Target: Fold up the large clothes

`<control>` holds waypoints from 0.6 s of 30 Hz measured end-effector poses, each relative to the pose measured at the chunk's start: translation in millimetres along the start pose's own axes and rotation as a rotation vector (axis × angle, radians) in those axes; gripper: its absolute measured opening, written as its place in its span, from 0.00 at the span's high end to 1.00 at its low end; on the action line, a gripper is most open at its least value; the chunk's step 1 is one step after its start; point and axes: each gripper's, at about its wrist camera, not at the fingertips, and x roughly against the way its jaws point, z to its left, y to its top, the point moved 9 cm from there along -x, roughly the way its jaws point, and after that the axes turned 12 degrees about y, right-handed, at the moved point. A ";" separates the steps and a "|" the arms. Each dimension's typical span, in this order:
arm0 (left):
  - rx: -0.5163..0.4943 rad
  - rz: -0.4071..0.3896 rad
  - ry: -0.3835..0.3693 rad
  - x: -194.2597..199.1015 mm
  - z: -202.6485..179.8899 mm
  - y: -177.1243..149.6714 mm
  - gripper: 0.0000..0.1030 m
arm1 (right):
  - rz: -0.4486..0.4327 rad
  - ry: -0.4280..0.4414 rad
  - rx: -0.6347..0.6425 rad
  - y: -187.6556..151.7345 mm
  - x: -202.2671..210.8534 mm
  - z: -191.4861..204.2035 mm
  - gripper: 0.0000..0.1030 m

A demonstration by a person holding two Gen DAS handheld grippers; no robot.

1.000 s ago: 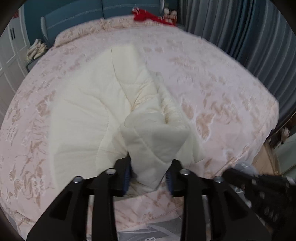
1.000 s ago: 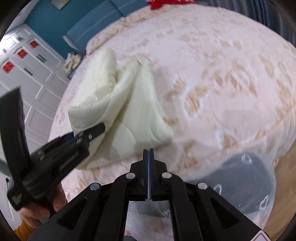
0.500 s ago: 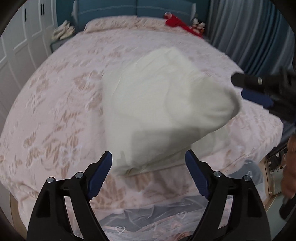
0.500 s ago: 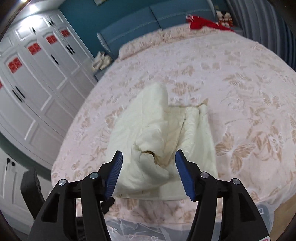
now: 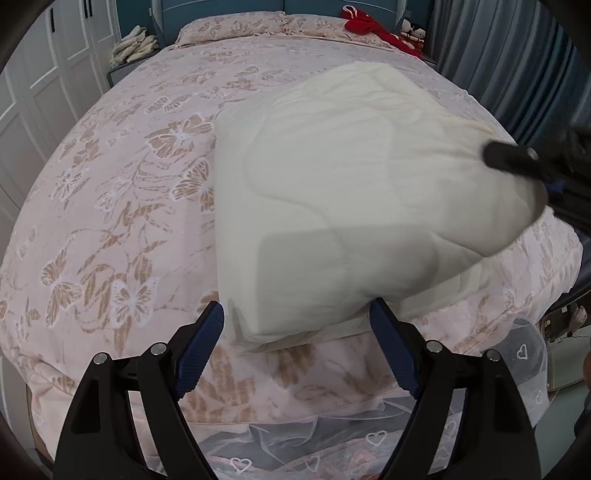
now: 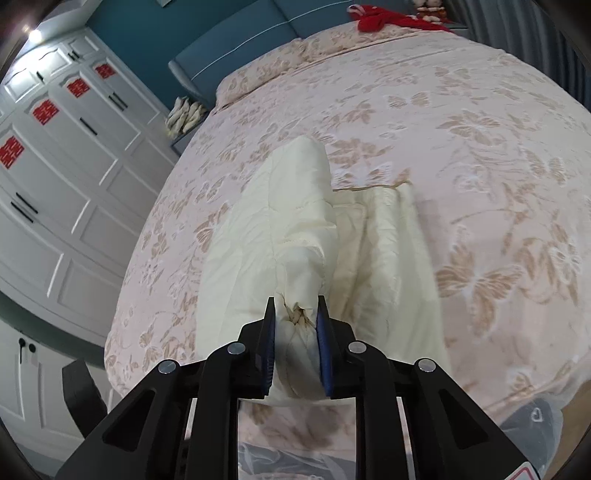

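Your big, soft, cream quilted coat (image 5: 354, 192) lies on the pink bed cover with tan butterflies (image 5: 122, 206), close to the foot edge of the bed. It is in a puffy heap, not flat.

Your left gripper (image 5: 295, 350) has its blue pads spread wide. Nothing is between them. It hangs just over the foot edge of the bed, and the near corner of the coat sits right in front of it, not touching the pads.

Your right gripper (image 6: 295, 325) is closing its pads on a bunched-up fold of the coat. The fold fills the small gap between the blue pads, and both pads press on it. From the left camera, this gripper (image 5: 532, 162) shows at the right side of the coat, and that side of the coat is lifted off the bed.

Far from the coat, at the head of the bed, lies a red cloth (image 5: 373, 26). A blue padded headboard (image 6: 236, 48) stands behind it. White wardrobe doors with red square stickers (image 6: 70, 158) stand on the left of the bed. Dark grey curtains (image 5: 506, 62) hang on the right of the bed.
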 end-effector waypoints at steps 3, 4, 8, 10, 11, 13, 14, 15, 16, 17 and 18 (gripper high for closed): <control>-0.002 0.001 -0.010 0.2 -2.9 0.4 0.24 | -0.011 -0.023 -0.028 -5.5 13.5 -20.8 0.83; -0.008 0.002 -0.012 0.5 -4.7 -0.2 0.24 | -0.012 -0.032 -0.038 -8.2 16.6 -28.5 0.83; -0.011 0.005 -0.023 2.0 -8.2 -0.4 0.24 | -0.008 -0.077 -0.073 -18.8 22.6 -58.5 0.84; -0.015 0.007 -0.031 2.6 -10.8 -0.2 0.23 | -0.002 -0.111 -0.076 -24.5 22.1 -72.5 0.84; -0.019 0.007 -0.030 2.3 -12.1 -0.1 0.23 | 0.003 -0.129 -0.076 -28.2 20.6 -79.4 0.84; -0.025 0.009 -0.029 2.4 -15.0 -1.1 0.23 | 0.013 -0.157 -0.070 -34.3 16.3 -90.2 0.84; -0.030 0.012 -0.029 1.1 -16.7 -2.1 0.23 | 0.020 -0.171 -0.068 -37.7 13.1 -95.3 0.84; -0.033 0.015 -0.028 0.1 -17.9 -2.7 0.23 | 0.030 -0.182 -0.069 -41.9 8.7 -100.7 0.84; -0.036 0.019 -0.026 -0.9 -19.4 -3.7 0.23 | 0.038 -0.191 -0.066 -44.5 5.2 -105.3 0.84; -0.042 0.023 -0.024 -2.2 -21.1 -5.4 0.23 | 0.044 -0.199 -0.065 -47.2 2.0 -108.3 0.84; -0.045 0.025 -0.024 -2.7 -21.9 -6.1 0.23 | 0.053 -0.206 -0.066 -50.2 -1.6 -111.8 0.84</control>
